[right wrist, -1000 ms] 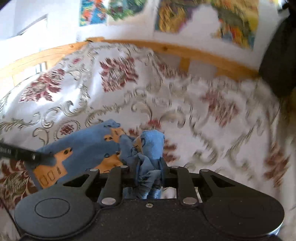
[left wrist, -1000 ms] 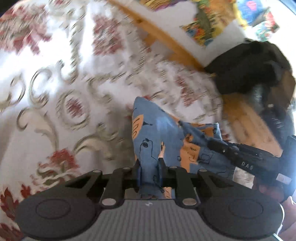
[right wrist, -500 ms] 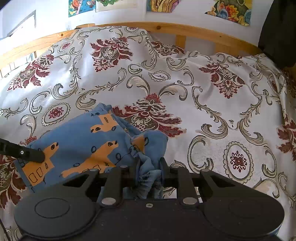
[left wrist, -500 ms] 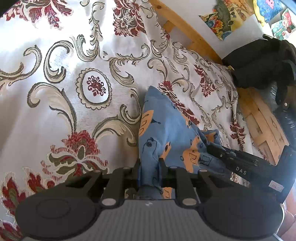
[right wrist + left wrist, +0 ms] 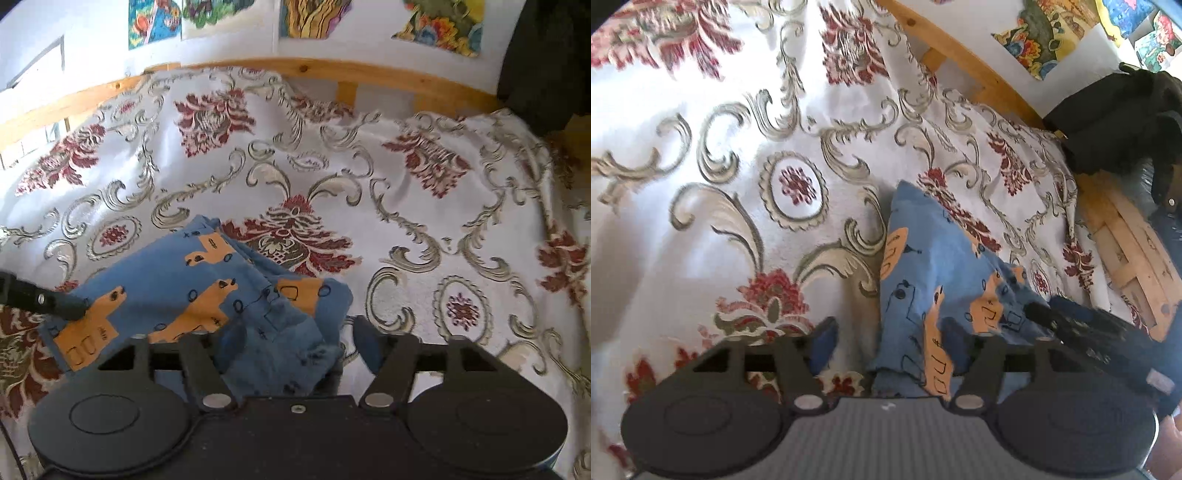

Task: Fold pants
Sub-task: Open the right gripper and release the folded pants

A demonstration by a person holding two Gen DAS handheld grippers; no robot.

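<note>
Small blue pants (image 5: 934,280) with orange animal prints lie folded on the floral bedspread (image 5: 731,155). In the left wrist view my left gripper (image 5: 892,341) is open, its fingers spread on either side of the near end of the cloth. My right gripper's black finger (image 5: 1071,325) pokes in from the right over the pants' far end. In the right wrist view the pants (image 5: 192,284) lie low and left. My right gripper (image 5: 299,339) is open, with the bunched waist end loose between its fingers. The left gripper's finger (image 5: 40,297) rests at the pants' left edge.
A wooden bed rail (image 5: 332,74) runs along the back, with colourful pictures (image 5: 439,22) on the wall above. Dark clothing (image 5: 1123,125) hangs at the right over the wooden frame (image 5: 1130,251). Bedspread stretches wide to the left and beyond the pants.
Both grippers were shut on the pants and carried them down onto the bedspread. Now both have opened and the cloth lies loose.
</note>
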